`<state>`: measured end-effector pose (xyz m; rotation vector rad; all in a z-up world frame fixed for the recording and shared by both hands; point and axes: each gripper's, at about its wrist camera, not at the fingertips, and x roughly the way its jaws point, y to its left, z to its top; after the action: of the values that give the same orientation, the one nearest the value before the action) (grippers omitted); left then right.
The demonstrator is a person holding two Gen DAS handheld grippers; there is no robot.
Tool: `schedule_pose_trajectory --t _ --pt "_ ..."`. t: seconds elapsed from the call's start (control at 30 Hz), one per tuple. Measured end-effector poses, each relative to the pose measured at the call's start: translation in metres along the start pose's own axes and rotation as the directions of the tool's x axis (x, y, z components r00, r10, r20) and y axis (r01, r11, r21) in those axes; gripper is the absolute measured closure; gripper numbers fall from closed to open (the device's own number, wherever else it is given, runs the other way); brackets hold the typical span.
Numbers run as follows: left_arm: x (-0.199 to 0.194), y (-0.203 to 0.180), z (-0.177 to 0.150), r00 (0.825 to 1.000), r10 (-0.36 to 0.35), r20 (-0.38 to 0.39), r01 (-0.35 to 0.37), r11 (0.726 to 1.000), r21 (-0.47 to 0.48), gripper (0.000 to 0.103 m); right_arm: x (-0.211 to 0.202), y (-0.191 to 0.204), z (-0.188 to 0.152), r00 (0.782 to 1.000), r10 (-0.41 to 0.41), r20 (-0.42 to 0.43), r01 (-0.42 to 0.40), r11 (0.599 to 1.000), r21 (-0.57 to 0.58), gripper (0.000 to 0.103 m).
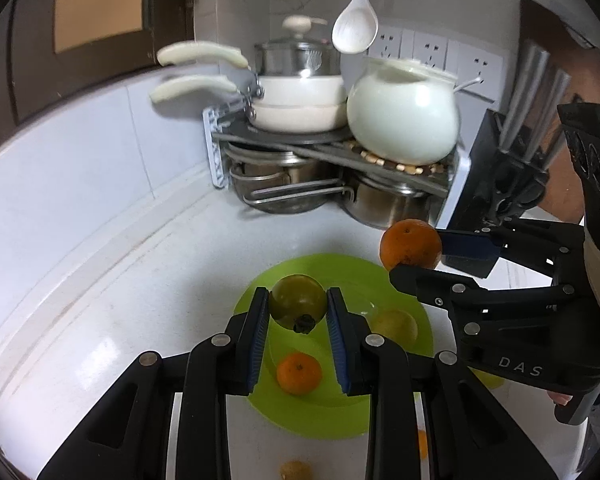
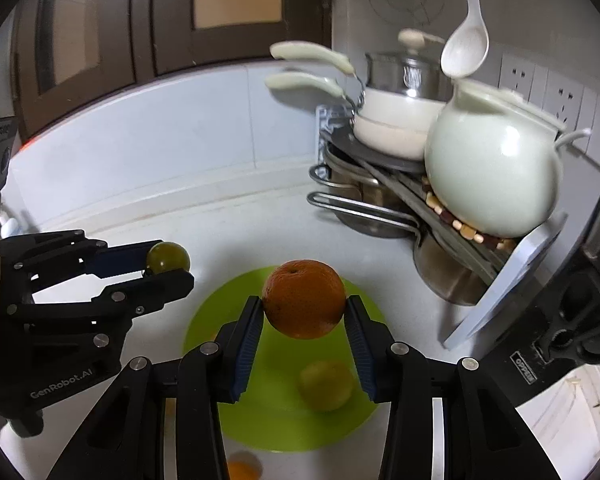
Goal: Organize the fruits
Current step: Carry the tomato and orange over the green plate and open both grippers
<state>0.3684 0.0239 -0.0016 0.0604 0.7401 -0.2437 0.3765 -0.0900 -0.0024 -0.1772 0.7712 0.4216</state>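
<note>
My left gripper (image 1: 298, 300) is shut on a green-yellow round fruit (image 1: 298, 300) and holds it above the lime green plate (image 1: 340, 400). It also shows in the right wrist view (image 2: 168, 258). My right gripper (image 2: 304, 304) is shut on a large orange (image 2: 304, 298), held above the same plate (image 2: 268, 420); it shows in the left wrist view (image 1: 411, 245) too. On the plate lie a small orange (image 1: 299, 373) and a yellow fruit (image 1: 394, 325), the latter also in the right wrist view (image 2: 326, 386).
A corner rack (image 1: 332, 152) with pots, pans and a white jar (image 1: 402, 116) stands at the back. A knife block (image 1: 496, 184) is at the right. A white spoon (image 1: 356, 28) hangs above. More fruit (image 1: 296, 470) lies on the white counter near the plate's front edge.
</note>
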Motion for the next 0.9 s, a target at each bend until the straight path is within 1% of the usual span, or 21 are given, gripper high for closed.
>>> schedule_pose_trajectory --t 0.23,0.37,0.53,0.77,0.9 --pt "0.041 0.008 0.005 0.996 -0.026 -0.081 0.024 0.999 -0.025 0.074 0.034 -0.013 0.002 0.996 0.0 -0.086 0.001 1.0 0.018 0.06" --pt "0.059 0.01 0.004 0.993 -0.046 -0.112 0.043 0.999 -0.031 0.074 0.052 -0.017 -0.001 0.991 0.005 -0.137 -0.002 1.0 0.021 0.06" --pt "0.075 0.013 0.002 0.988 -0.049 -0.145 0.045 0.999 -0.028 0.074 0.069 -0.019 -0.008 0.982 0.012 -0.186 -0.009 1.0 0.018 0.06" --pt "0.095 0.014 -0.001 0.983 -0.048 -0.18 0.048 0.999 -0.004 0.074 0.082 -0.021 -0.011 0.976 0.02 -0.219 -0.015 1.0 0.027 0.06" --pt "0.101 0.014 -0.002 0.981 -0.044 -0.189 0.046 0.999 0.004 0.074 0.083 -0.021 -0.011 0.977 0.015 -0.212 -0.011 1.0 0.023 0.06"
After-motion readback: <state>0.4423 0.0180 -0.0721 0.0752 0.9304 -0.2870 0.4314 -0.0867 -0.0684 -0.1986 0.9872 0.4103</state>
